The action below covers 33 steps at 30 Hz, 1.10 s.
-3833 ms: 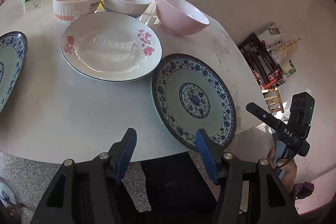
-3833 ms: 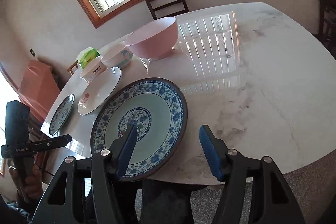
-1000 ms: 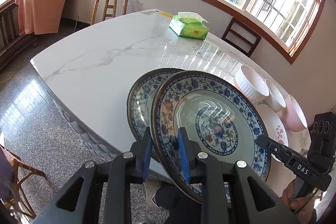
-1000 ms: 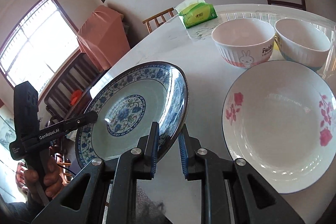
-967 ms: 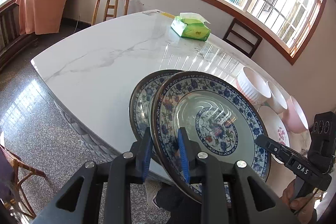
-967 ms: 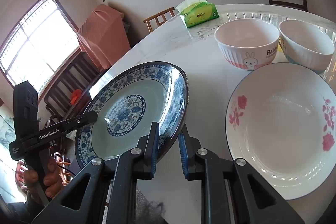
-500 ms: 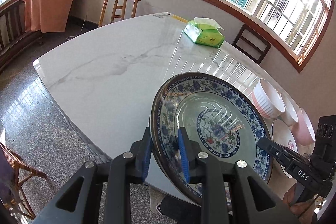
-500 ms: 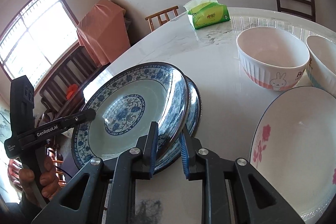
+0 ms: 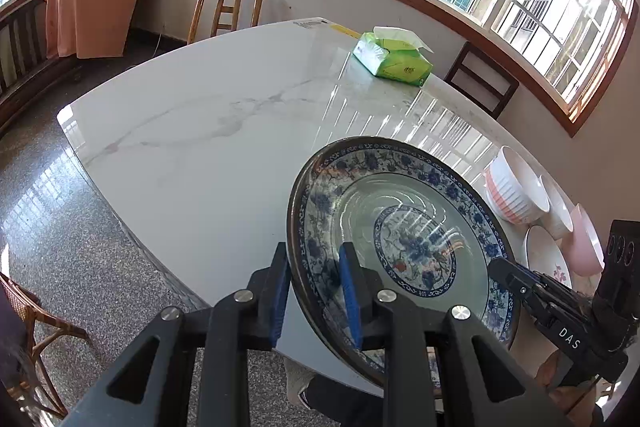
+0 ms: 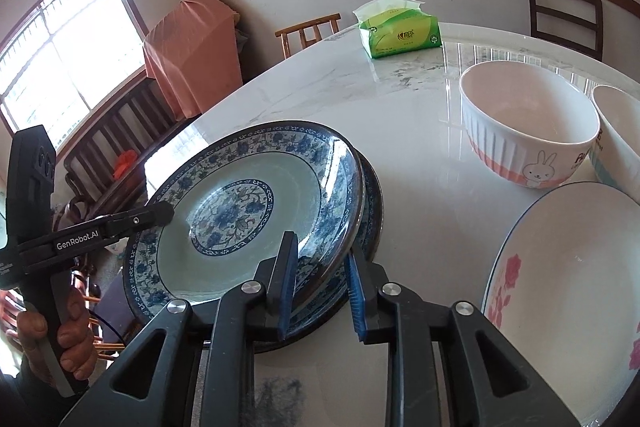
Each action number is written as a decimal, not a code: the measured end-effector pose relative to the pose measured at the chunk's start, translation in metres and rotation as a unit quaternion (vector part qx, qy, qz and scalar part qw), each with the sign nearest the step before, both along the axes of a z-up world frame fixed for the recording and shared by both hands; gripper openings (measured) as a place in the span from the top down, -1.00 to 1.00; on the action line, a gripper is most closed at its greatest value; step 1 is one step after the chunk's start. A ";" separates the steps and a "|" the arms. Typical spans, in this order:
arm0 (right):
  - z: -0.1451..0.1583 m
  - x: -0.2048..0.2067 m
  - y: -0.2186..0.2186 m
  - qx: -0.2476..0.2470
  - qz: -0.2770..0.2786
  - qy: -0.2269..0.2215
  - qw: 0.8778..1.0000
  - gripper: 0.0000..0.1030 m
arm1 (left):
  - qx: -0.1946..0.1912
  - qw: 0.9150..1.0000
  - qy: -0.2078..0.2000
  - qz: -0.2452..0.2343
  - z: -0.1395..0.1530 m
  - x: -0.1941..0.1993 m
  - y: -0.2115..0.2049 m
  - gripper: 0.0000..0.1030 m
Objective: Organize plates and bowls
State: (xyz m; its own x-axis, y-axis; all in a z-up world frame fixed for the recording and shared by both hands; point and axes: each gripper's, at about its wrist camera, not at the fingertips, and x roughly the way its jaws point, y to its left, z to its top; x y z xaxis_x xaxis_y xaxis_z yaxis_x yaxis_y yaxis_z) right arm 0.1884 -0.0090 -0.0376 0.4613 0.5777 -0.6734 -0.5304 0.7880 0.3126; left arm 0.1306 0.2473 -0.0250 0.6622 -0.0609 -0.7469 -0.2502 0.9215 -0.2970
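Step in hand: stacking the upper blue-patterned plate [image 10: 248, 211] onto the lower blue-patterned plate [image 10: 370, 203], which lies on the surface [image 10: 400, 131].
Upper plate: tilted, its far edge resting on the lower plate.
Left hand-held gripper [image 9: 314, 291]: clamped on the upper plate's rim.
Right hand-held gripper [image 10: 320, 283]: jaws opening, the plate's rim between them, pads no longer clearly pressing.
Neighbours of the lower plate: rose-print plate [image 10: 568, 287] beside it, rabbit bowl [image 10: 524, 131] beyond.
Next move, judged: lower the rim level, centred, then release both grips.
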 end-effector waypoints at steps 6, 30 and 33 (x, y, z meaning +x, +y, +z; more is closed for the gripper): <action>0.000 -0.003 0.004 -0.012 0.004 -0.022 1.000 0.52 | -0.005 1.000 0.000 0.003 -0.004 0.001 0.002 0.54; 0.008 -0.020 0.027 -0.086 -0.010 -0.088 0.992 -0.27 | 0.015 1.000 -0.018 0.009 -0.008 -0.003 0.002 0.51; 0.008 -0.023 0.030 -0.095 -0.005 -0.101 0.990 -0.37 | 0.017 1.000 -0.020 0.010 -0.008 -0.003 0.001 0.51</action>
State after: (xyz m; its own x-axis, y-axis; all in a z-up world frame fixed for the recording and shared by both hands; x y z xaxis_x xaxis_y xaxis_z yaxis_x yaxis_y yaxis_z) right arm 0.1653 0.0208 -0.0293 0.6026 0.4446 -0.6627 -0.5588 0.8279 0.0473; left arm 0.1272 0.2485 -0.0326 0.6921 -0.0228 -0.7214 -0.2568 0.9264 -0.2756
